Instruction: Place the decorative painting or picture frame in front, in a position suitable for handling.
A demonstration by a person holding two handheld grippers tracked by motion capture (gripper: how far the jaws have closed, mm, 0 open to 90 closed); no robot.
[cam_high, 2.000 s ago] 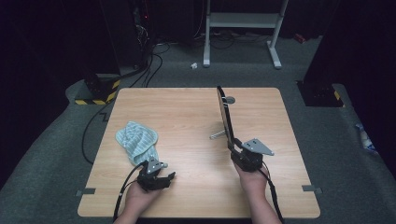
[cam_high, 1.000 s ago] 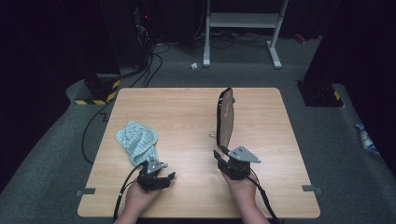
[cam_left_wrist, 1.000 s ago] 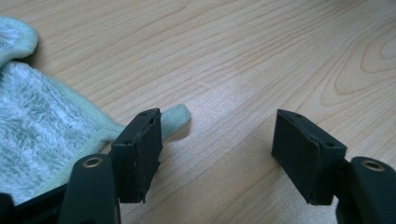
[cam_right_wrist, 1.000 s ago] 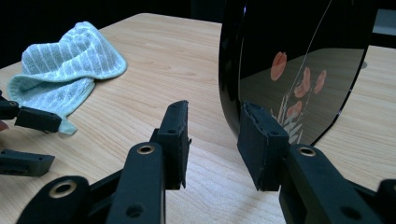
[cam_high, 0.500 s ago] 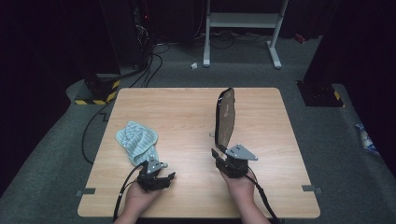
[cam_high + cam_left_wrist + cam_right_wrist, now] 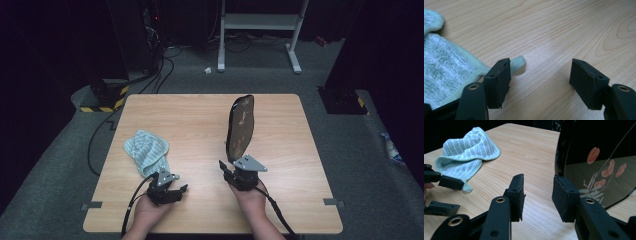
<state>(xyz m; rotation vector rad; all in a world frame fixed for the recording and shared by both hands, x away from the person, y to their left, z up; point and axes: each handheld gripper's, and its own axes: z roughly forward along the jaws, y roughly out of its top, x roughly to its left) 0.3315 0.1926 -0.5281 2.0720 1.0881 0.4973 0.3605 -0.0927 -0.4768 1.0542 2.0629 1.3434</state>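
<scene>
My left tool (image 6: 540, 73) sits low over the worktop (image 6: 195, 125), released, jaws wide with only bare wood between them. The pale green cloth (image 6: 444, 72) lies right at my left jaw, one little corner poking out just past the pad. It looks like soft, light, floppy terry that will bunch up rather than slide, so I'd pinch a folded edge or that corner, not the flat middle. Over on the other side my right tool (image 6: 537, 192) is loose too, jaws partly apart and gripping nothing. The black lacquered tray (image 6: 599, 165) stands on its edge just beside the right-hand jaw. It's stiff and glossy, likely slick under the pads and easy to scratch or chip, and it's tippy standing like that, so the thin rim low down looks like the place to take it, firmly but gently. What props it up I can't make out: its foot is tucked behind my tool in the high view, and its far edge is cut off in the right gripper view. Beyond the worktop the floor fades into dark cables and a stand's legs.
</scene>
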